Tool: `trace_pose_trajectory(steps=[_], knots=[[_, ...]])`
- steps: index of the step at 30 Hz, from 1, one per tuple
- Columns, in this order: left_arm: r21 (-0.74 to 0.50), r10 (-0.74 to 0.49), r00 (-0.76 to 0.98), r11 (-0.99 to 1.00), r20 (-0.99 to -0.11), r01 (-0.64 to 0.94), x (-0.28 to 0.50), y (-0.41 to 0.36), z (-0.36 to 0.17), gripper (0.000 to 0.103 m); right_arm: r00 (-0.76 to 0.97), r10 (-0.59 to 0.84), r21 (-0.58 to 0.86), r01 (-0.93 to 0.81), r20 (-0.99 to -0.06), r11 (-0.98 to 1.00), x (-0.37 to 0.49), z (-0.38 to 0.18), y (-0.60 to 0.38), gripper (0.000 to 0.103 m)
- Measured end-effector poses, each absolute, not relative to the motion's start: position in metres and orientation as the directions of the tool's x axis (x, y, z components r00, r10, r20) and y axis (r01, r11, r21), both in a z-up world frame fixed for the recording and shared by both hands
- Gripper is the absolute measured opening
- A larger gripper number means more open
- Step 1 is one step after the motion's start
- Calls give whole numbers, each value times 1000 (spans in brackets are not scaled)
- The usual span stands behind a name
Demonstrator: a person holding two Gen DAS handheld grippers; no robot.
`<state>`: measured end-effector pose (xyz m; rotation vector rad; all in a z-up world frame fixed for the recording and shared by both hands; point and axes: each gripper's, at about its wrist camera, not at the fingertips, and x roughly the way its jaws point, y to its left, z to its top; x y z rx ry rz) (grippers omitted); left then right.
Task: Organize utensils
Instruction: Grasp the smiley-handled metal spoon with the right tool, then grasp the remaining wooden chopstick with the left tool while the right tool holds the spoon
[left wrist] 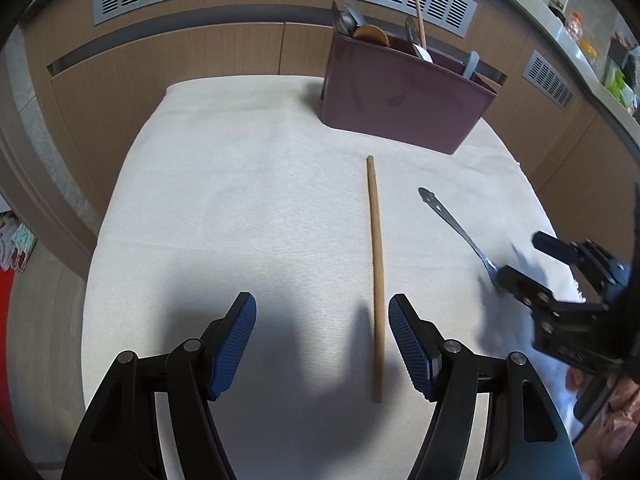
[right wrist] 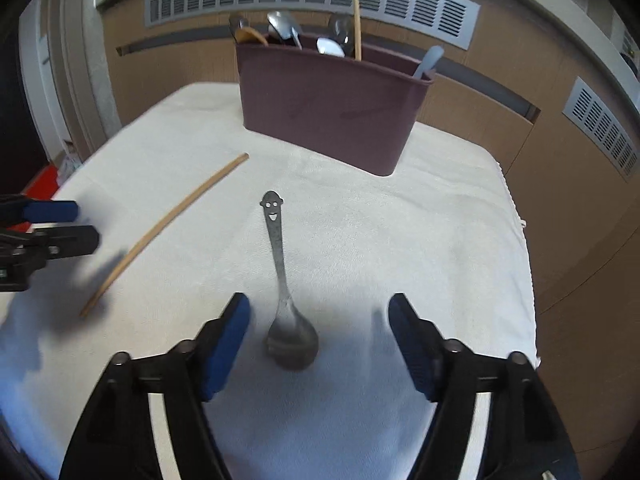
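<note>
While both grippers hang over the cloth-covered bench, two utensils are left loose on it and each lies under a different hand. The wooden chopstick runs almost straight away from the left gripper, its near end between the spread blue pads but hard against the right-hand one, nothing clamped. Its long axis lines up with the way that gripper points, so the jaws would close across the stick's width; I judge a small sideways shift is needed to centre it.

The metal spoon, with a smiling face cut into its handle tip, lies the same way under the right gripper: bowl nearest, just ahead of the open pads, handle pointing off toward the maroon utensil caddy. Those jaws stand wide and hold nothing; the bowl sits nearer the left pad than the right. Motion blur softens this view.

The caddy stands at the far side of the bench, already holding spoons, a wooden spoon and one upright chopstick. The chopstick belongs to the left hand, the spoon to the right, and neither pickup should need an arm to cross. Both being thin and flat on cloth, each grip probably has to come down low.
</note>
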<state>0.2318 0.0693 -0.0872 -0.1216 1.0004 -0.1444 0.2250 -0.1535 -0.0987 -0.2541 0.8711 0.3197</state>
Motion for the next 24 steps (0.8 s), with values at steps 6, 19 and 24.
trace_pose_trajectory(steps=[6, 19, 24], knots=[[-170, -184, 518, 983, -835, 76, 234, 64, -90, 69, 562, 262, 23, -397, -784, 918, 216, -104, -158, 67], [-156, -196, 509, 980, -838, 121, 246, 56, -87, 69, 648, 191, -84, -369, -738, 926, 220, -71, -165, 26], [-174, -249, 477, 965, -843, 196, 271, 40, -85, 50, 691, 231, -9, -325, -685, 946, 234, -20, -193, 26]])
